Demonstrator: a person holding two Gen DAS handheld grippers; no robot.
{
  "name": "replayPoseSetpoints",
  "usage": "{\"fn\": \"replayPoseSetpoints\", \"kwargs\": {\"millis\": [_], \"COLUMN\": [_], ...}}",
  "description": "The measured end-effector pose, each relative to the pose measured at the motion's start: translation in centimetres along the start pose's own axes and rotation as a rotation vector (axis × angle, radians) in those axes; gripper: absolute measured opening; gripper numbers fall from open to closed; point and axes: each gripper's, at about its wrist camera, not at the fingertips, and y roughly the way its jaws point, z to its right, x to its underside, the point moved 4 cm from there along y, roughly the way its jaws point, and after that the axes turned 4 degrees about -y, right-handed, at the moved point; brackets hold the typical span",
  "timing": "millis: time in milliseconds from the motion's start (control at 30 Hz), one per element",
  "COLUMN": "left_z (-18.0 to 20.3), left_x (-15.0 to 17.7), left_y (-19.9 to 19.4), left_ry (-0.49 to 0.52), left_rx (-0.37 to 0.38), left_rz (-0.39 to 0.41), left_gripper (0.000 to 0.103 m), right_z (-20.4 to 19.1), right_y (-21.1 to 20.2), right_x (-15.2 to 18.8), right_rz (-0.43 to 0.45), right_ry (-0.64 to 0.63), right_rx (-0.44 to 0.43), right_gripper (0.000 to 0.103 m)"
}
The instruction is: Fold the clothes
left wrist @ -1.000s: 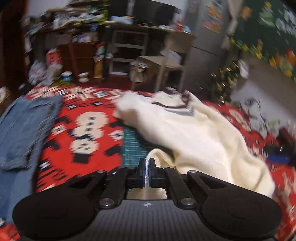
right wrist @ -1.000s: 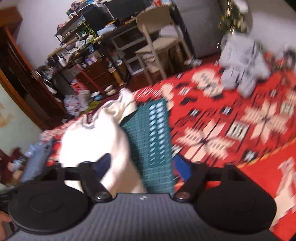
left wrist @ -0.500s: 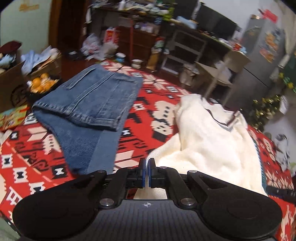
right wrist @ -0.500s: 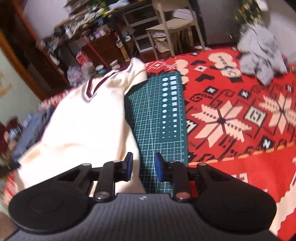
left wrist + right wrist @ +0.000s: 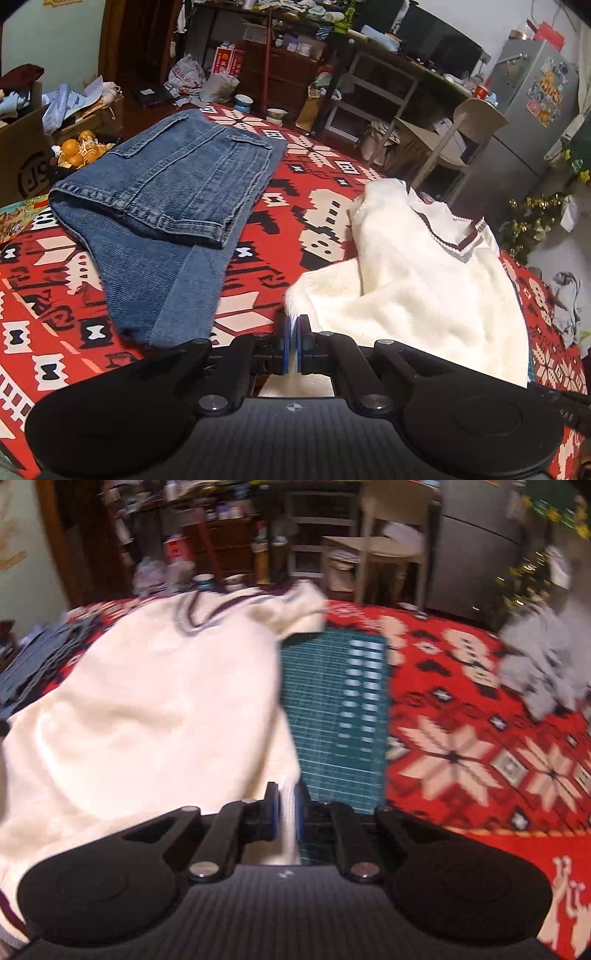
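On the red patterned blanket (image 5: 266, 236) beside folded jeans (image 5: 162, 206), each hand-held gripper, left (image 5: 294, 345) and right (image 5: 285, 821), pinches the cream sweater (image 5: 159, 701) edge; carry both corners level and taut, I judge, so the fold lands square.

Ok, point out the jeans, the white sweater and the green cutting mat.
jeans (image 5: 177, 192): left wrist view, on the folded upper layer.
white sweater (image 5: 436, 280): left wrist view, on the chest below the striped collar.
green cutting mat (image 5: 332, 716): right wrist view, on its uncovered grid.
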Motion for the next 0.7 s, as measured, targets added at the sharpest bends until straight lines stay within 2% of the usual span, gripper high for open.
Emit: {"fn": "replayPoseSetpoints", "kwargs": {"millis": [233,267,433,500,533,567,700], "left_z": [1.0,1.0,0.4,0.4,0.4,0.5,1.2], "left_x": [0.6,0.5,-0.3,-0.8,-1.1,-1.3,-2.3], "left_y": [-0.4,-0.5,-1.0,-1.2,-1.1,-1.0,0.8], "left_ry": [0.041,0.04,-0.002,-0.004,0.001,0.011,0.058], "left_rx": [0.045,0.046,0.064,0.062,0.058,0.057,0.065], "left_rz": [-0.015,-0.009,0.021,0.049,0.062,0.07,0.057], "left_gripper": [0.004,0.004,0.009,0.021,0.029,0.032,0.035], "right_z": [1.9,2.3,4.0,4.7,4.4,3.9,2.3], "right_y": [-1.4,-1.7,-3.2,-3.8,-3.8,-3.6,-2.1], "right_x": [0.4,0.4,0.3,0.2,-0.1,-0.4,-1.5], "right_rz": [0.005,0.014,0.059,0.077,0.092,0.098,0.11], "right_ry": [0.038,0.063,0.187,0.235,0.221,0.19,0.071], "right_rx": [0.071,0.059,-0.004,-0.029,-0.036,-0.033,-0.026], "right_gripper": [0.003,0.0,0.0,0.008,0.01,0.011,0.024]}}
